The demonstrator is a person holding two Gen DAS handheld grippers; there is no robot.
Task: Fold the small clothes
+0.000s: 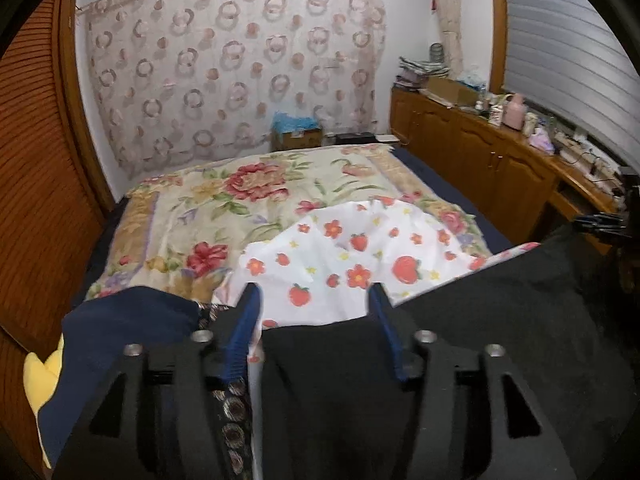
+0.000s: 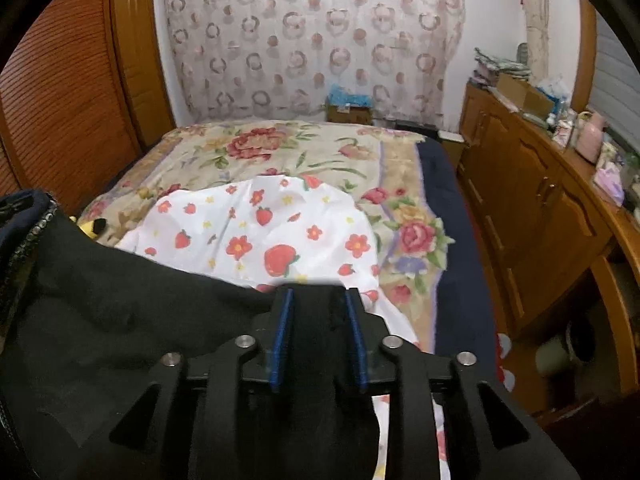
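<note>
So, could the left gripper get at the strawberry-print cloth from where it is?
Probably yes: the left gripper stands open over the black garment, fingertips at the edge of the strawberry-print cloth, nothing between.

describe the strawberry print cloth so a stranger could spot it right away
Start at the bed with the floral blanket. On its near end lies a crumpled white cloth printed with red strawberries and flowers, partly under a black garment. It is the only white, strawberry-patterned piece there.

A bed (image 2: 444, 216) with a dark blue sheet carries a floral blanket (image 2: 280, 152) spread beyond the jaws. On the blanket, just ahead of both jaw pairs, lies a white strawberry-print cloth (image 2: 256, 232), and a black garment (image 2: 120, 312) lies beneath and between the jaws, overlapping that cloth's near edge.
</note>
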